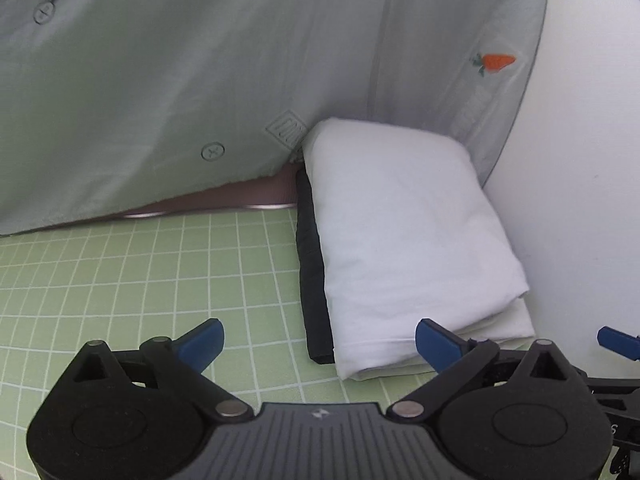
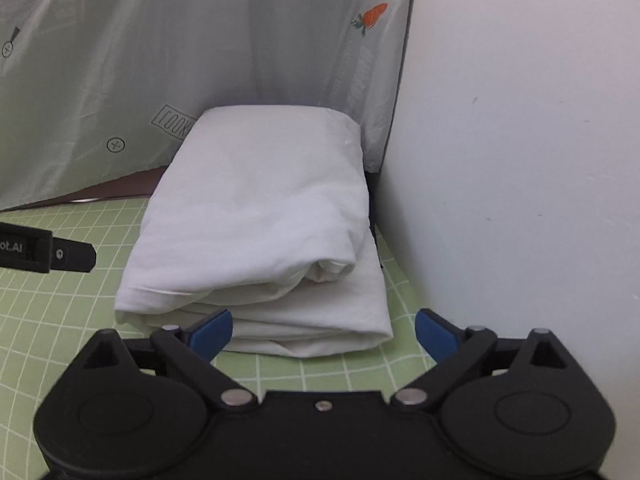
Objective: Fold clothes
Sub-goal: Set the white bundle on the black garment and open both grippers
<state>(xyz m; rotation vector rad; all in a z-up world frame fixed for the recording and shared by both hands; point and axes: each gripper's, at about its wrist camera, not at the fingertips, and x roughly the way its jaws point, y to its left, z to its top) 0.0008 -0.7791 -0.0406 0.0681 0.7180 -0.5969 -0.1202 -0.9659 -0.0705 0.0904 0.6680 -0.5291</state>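
A folded white garment point(image 1: 404, 236) point(image 2: 260, 232) lies on the green grid mat point(image 1: 140, 280) point(image 2: 60, 308), close to the white wall. Under it a dark folded garment point(image 1: 312, 276) shows along its left side. My left gripper point(image 1: 318, 340) is open just in front of the stack's near left corner, nothing between its blue pads. My right gripper point(image 2: 324, 330) is open too, right at the near edge of the white garment, its left fingertip point(image 2: 212, 330) overlapping the fabric in view. The right gripper's fingertip point(image 1: 618, 342) shows at the left wrist view's right edge.
A pale green sheet with a carrot print point(image 1: 494, 62) point(image 2: 374, 14) hangs behind the stack. The white wall point(image 1: 580, 160) point(image 2: 520, 160) stands close on the right. The left gripper's body point(image 2: 44, 254) pokes in from the left in the right wrist view.
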